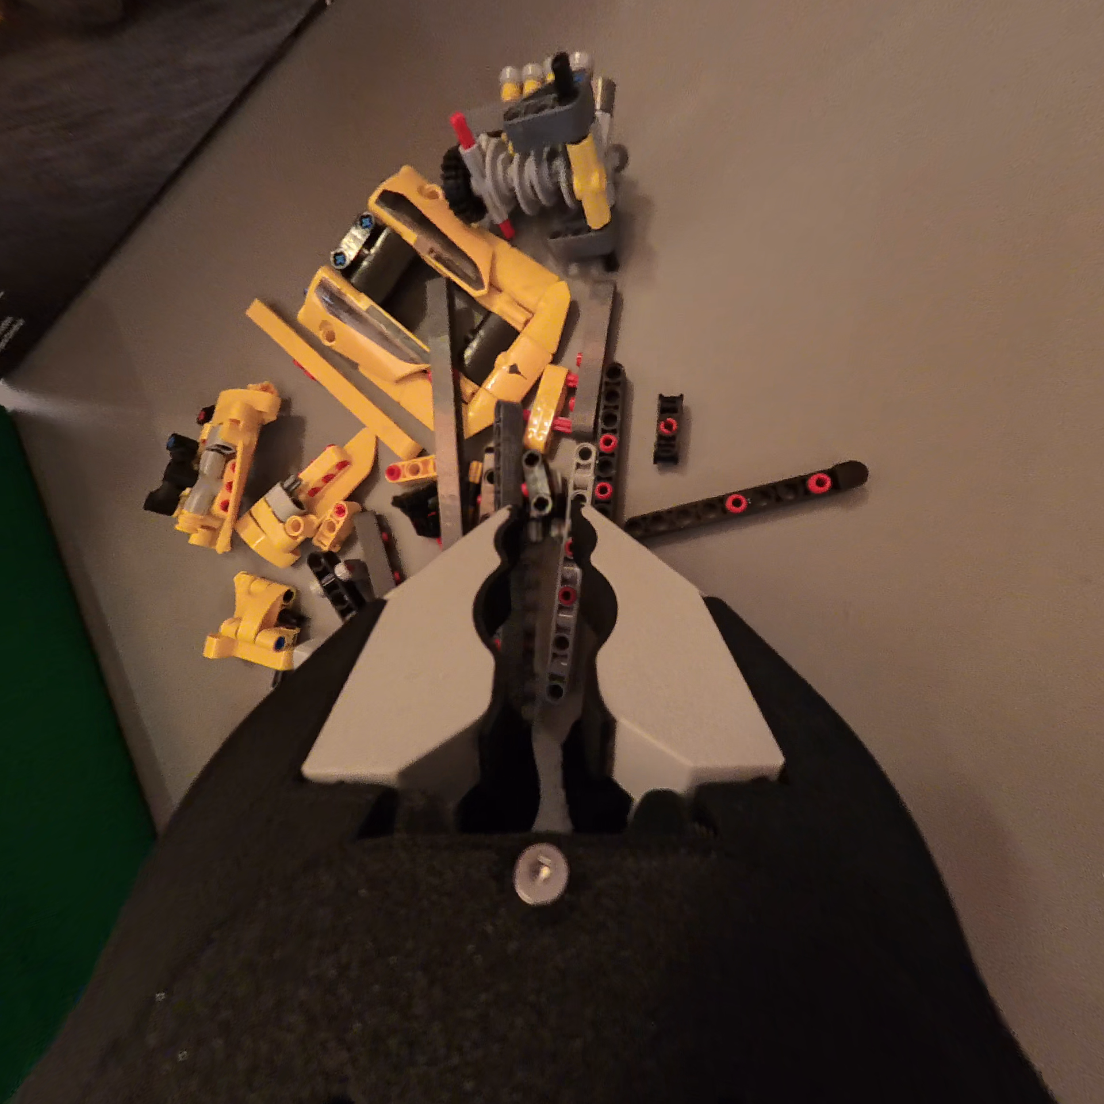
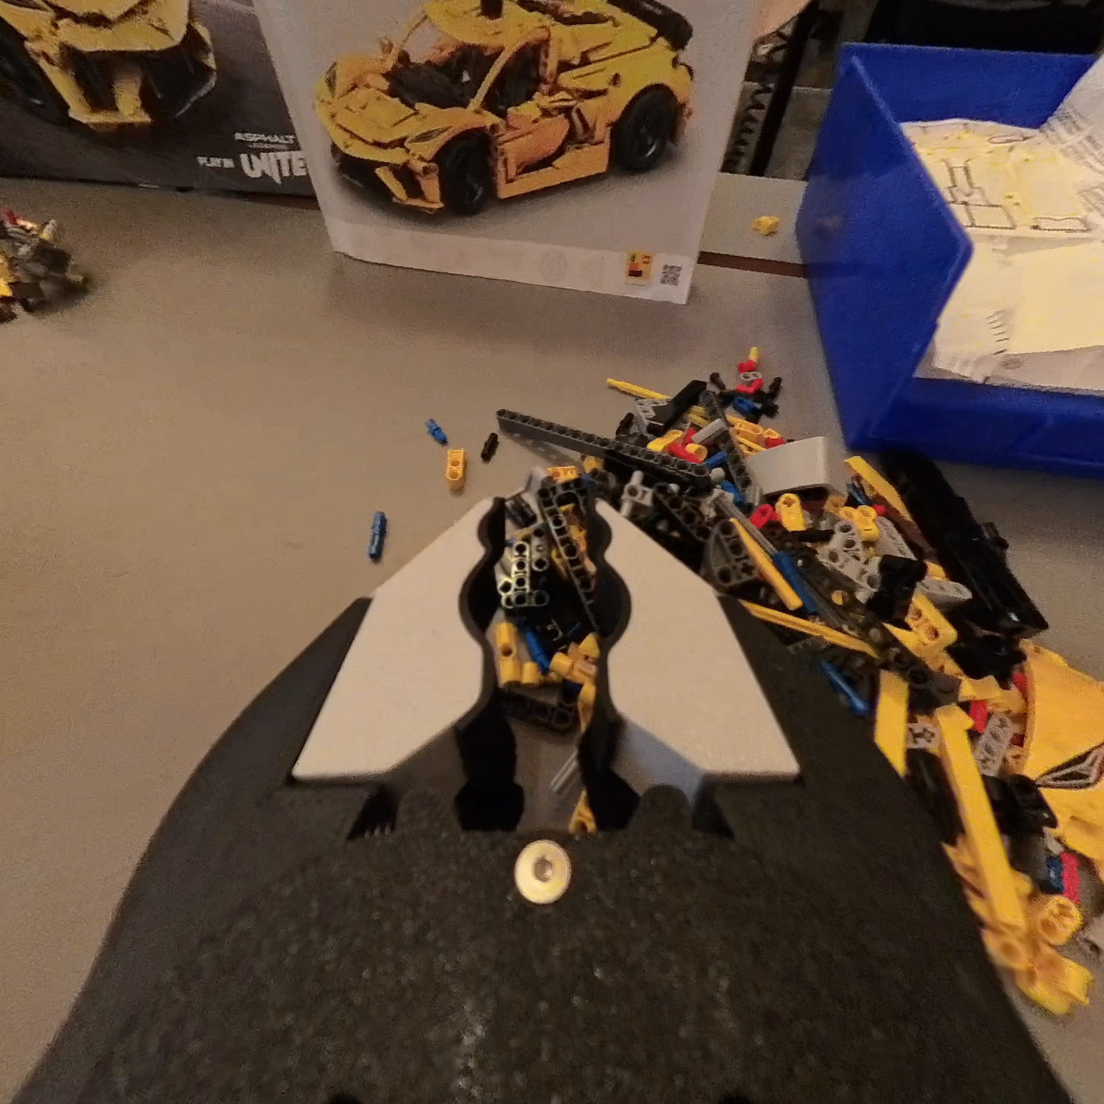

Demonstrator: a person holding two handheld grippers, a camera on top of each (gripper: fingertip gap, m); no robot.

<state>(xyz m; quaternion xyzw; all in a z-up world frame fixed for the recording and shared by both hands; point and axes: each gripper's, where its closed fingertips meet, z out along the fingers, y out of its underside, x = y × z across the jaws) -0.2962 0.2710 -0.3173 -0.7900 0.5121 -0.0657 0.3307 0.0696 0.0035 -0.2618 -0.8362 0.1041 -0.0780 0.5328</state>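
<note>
My left gripper (image 1: 545,515) is shut on a thin assembly of dark grey and light grey holed beams (image 1: 540,478) with red pins. It holds them over a scatter of toy-brick parts on the grey table. A yellow car-body section (image 1: 460,281) lies just beyond, and a grey spring and axle assembly (image 1: 537,167) lies farther off. My right gripper (image 2: 546,508) is at the left edge of a big pile of yellow, black and grey parts (image 2: 806,555). Its jaws stand a little apart with a black holed frame (image 2: 564,526) between them. I cannot tell whether it is gripped.
A long black beam with red pins (image 1: 747,499) lies right of the left gripper. Small yellow sub-assemblies (image 1: 221,460) lie to its left. In the right wrist view a blue bin with paper sheets (image 2: 884,251) stands at the right, a picture booklet of a yellow car (image 2: 514,137) stands behind, and loose pins (image 2: 377,533) lie to the left.
</note>
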